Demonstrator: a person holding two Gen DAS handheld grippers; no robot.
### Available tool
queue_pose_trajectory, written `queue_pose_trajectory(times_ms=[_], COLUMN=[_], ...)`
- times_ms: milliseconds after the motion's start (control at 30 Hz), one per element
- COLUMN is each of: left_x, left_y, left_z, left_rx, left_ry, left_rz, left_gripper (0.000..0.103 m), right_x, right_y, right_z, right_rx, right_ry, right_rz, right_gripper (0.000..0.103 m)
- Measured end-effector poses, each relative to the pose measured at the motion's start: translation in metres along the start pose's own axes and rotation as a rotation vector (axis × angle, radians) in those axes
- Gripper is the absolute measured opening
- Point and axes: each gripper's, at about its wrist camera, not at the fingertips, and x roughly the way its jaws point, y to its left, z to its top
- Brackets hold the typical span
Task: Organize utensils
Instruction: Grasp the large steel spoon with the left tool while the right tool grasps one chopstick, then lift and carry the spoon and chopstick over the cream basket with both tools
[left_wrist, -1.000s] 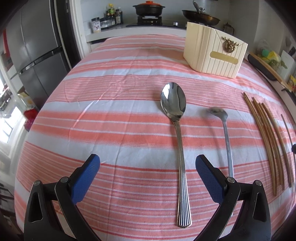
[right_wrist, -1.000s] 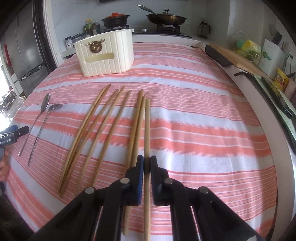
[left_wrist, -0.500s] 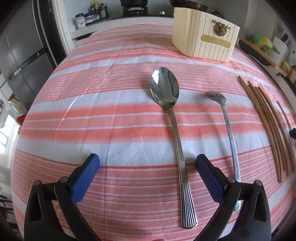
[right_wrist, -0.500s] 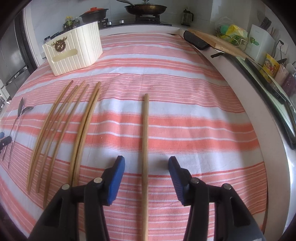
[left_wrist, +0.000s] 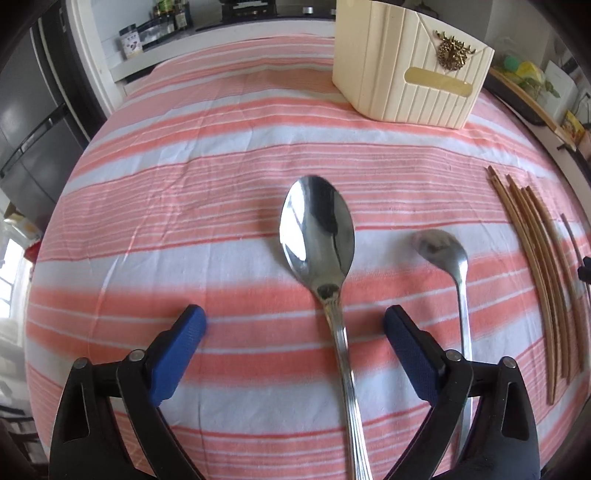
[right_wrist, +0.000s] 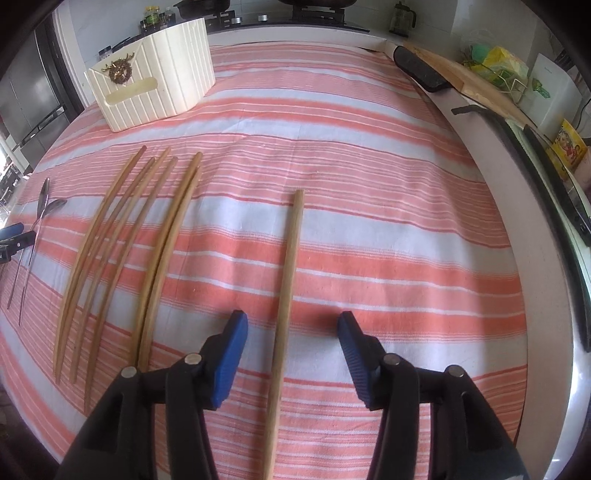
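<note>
No lettering can be read. The jar label (left_wrist: 132, 47) on the counter far beyond the left gripper and the yellow packet (right_wrist: 567, 144) off to the right gripper's right are too blurred.

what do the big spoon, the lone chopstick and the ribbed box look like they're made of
Big spoon: polished metal, probably stainless steel; its bowl mirrors the room.
Lone chopstick: light wood or bamboo, matte tan, no shine.
Ribbed box: looks like moulded cream plastic, smooth with even vertical ribs, though painted wood can't be excluded; its emblem looks like gold-toned metal.
</note>
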Motion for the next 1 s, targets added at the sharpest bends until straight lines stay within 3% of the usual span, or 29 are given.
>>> queue_pose_trajectory(times_ms=[133, 200, 233, 267, 300, 467, 700, 1000], left_x=[0.007, 0.009, 0.009, 0.009, 0.009, -0.013, -0.082, -0.165], left_y=[-0.01, -0.013, -0.013, -0.012, -0.01, -0.007, -0.006, -0.001], left_z=[0.023, 0.029, 0.031, 0.032, 0.034, 0.032, 0.025, 0.012], left_rx=[0.006, 0.014, 0.019, 0.021, 0.018, 0.038, 0.038, 0.044], left_ry=[-0.006, -0.016, -0.023, -0.024, -0.022, -0.082, -0.237, -0.412], left_rz=[-0.017, -0.012, -0.013, -0.039, -0.062, -0.111, -0.152, -0.202], left_gripper=[0.068, 0.055, 0.041, 0.042, 0.042, 0.042, 0.042, 0.042], right_x=[0.01, 0.015, 0.016, 0.018, 0.021, 0.023, -0.031, -0.122], right_y=[0.005, 0.009, 0.01, 0.01, 0.009, -0.004, 0.005, 0.036], right_z=[0.021, 0.032, 0.037, 0.042, 0.048, 0.066, 0.073, 0.061], right_rx=[-0.007, -0.009, -0.011, -0.008, 0.003, 0.085, 0.109, 0.035], right_ry=[0.002, 0.014, 0.02, 0.025, 0.033, 0.037, -0.12, -0.328], right_rz=[-0.01, 0.0, 0.005, 0.009, 0.014, 0.093, 0.177, 0.197], right_gripper=[0.048, 0.037, 0.031, 0.015, 0.007, 0.006, 0.006, 0.006])
